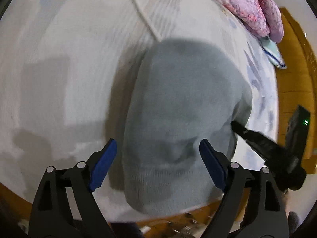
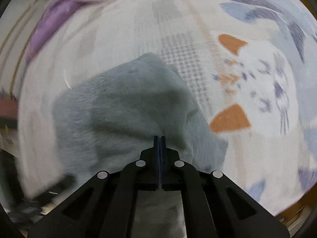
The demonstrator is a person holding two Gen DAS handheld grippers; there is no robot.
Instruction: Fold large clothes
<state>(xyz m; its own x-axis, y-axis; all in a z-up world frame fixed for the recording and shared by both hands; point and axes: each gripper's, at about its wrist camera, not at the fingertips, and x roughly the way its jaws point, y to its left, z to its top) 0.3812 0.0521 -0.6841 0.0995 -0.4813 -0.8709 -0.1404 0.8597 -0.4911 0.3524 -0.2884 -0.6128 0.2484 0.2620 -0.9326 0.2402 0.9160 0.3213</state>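
Note:
A pale grey-green knit garment lies in a folded bundle on a light bedsheet. My left gripper is open, its blue pads either side of the garment's near ribbed end, above it. My right gripper is shut on the garment at its near edge. It also shows in the left wrist view at the garment's right side. Both views are blurred.
A pink-purple fuzzy blanket lies at the far right of the bed. A light blue item lies by the bed's edge. A wooden bed frame runs along the right. The sheet has blue and orange prints.

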